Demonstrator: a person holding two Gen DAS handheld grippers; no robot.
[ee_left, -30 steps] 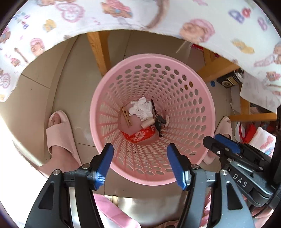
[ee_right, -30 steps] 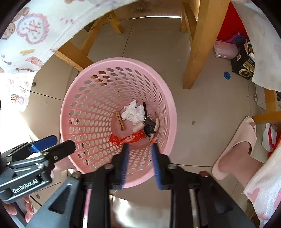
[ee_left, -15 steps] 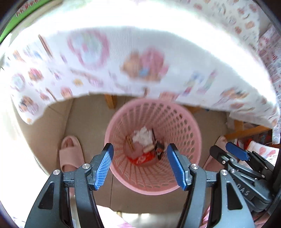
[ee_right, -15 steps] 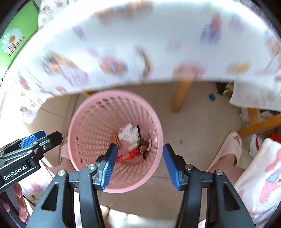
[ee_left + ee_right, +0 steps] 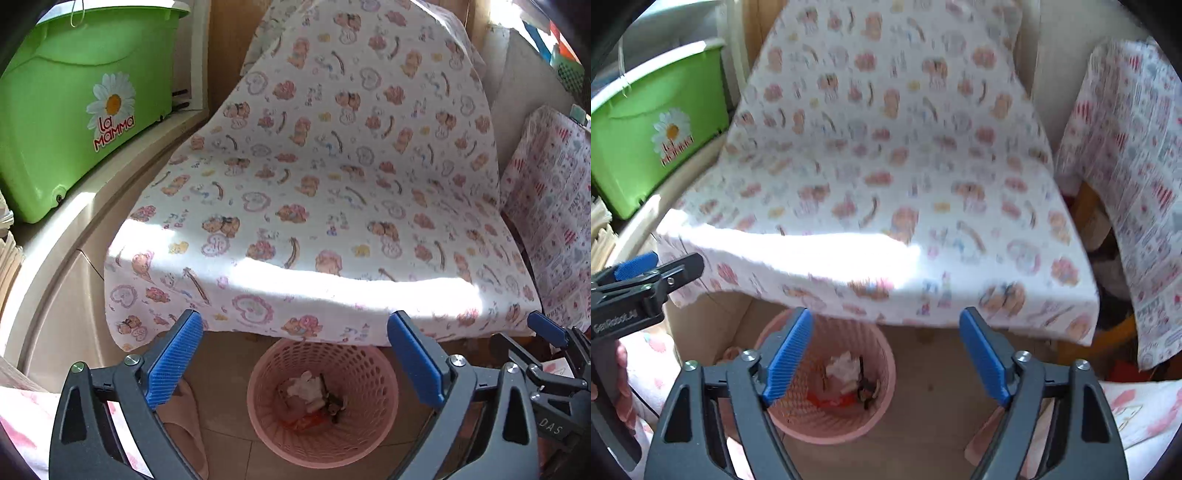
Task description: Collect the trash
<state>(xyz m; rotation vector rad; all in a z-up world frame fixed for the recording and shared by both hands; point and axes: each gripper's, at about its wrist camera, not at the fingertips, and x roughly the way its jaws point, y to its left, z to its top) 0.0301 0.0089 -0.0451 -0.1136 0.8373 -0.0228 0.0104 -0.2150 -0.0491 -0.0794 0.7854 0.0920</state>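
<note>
Left wrist view: printed cloth (image 5: 325,177) covers the table; green bin (image 5: 74,103) far left. Pink basket (image 5: 323,398) on the floor under the near edge holds trash (image 5: 310,397). Left gripper (image 5: 295,363) jaws just opened wide, nothing between.

Right wrist view: blurred cloth, the basket near left, red wrapper (image 5: 827,399) inside. Right gripper (image 5: 886,354) jaws just opened, empty.

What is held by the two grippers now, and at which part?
Nothing is held. The left gripper and the right gripper have just been opening, with nothing between them; the trash lies in the pink basket.
</note>
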